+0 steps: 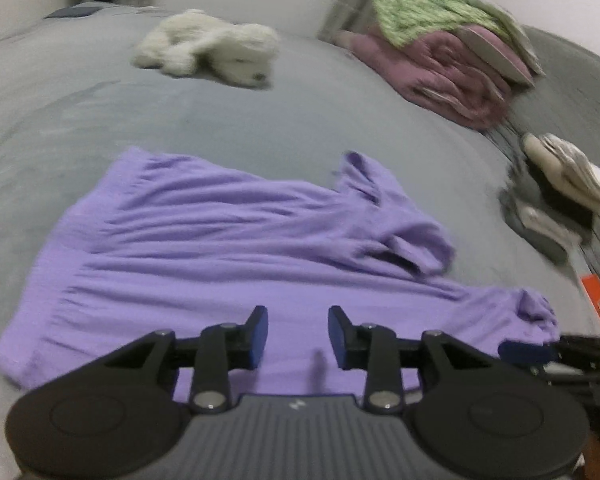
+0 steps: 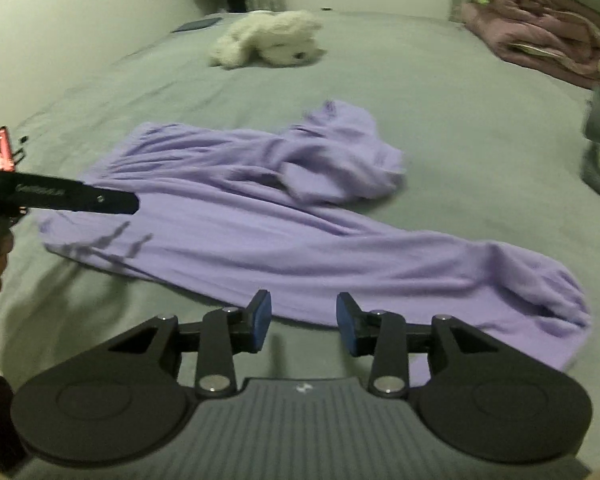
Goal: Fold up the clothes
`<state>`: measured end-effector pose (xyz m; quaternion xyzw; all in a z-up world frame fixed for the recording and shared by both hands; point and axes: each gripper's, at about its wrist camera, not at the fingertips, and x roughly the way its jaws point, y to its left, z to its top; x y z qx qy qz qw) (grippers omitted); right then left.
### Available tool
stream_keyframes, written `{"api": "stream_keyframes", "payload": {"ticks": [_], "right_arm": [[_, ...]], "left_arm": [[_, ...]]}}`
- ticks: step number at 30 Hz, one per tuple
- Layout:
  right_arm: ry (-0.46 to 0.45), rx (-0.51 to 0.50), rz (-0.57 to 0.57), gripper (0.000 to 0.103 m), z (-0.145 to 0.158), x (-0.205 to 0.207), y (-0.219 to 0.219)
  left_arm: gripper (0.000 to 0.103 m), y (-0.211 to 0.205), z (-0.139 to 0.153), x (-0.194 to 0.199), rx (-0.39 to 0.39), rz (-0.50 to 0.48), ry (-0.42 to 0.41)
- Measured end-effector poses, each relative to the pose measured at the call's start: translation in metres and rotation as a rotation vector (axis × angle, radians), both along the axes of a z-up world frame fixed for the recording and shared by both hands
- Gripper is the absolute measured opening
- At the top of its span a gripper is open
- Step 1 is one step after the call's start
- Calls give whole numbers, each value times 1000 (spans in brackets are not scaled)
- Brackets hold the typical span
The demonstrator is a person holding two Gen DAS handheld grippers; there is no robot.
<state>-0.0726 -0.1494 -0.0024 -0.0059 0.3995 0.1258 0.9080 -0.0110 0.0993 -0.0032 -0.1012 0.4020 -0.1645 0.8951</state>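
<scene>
A purple shirt [image 1: 228, 240] lies spread and wrinkled on the grey bed [image 1: 80, 120], one sleeve bunched up at its far right. My left gripper [image 1: 298, 334] is open and empty, held just above the shirt's near edge. My right gripper [image 2: 304, 322] is open and empty above the near edge of the shirt [image 2: 280, 224], close to its right sleeve [image 2: 540, 292]. The left gripper shows as a dark bar at the left of the right wrist view [image 2: 72, 198]. The right gripper's tip shows at the right edge of the left wrist view [image 1: 540, 350].
A white plush toy [image 1: 212, 48] lies at the far side of the bed. A pile of pink and green blankets [image 1: 452, 56] is at the far right. Grey and white clothes [image 1: 556, 192] lie at the right edge. A wall stands behind.
</scene>
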Motion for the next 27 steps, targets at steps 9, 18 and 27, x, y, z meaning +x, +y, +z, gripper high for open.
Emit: {"api": "stream_keyframes", "payload": {"ticks": [9,18,27], "right_arm": [[3,-64,-60,43,-18,-15,-46],[-42,-138,-83,9,-21,-29,-79],[-81,-163,-274,9,-9,-37,-141]], "left_arm": [[44,-65,-9,-12,-19,-233,-46],[45,-118,-24,-21,22,-406,-90],[42,-145,-30,-27,78,-461,-163]]}}
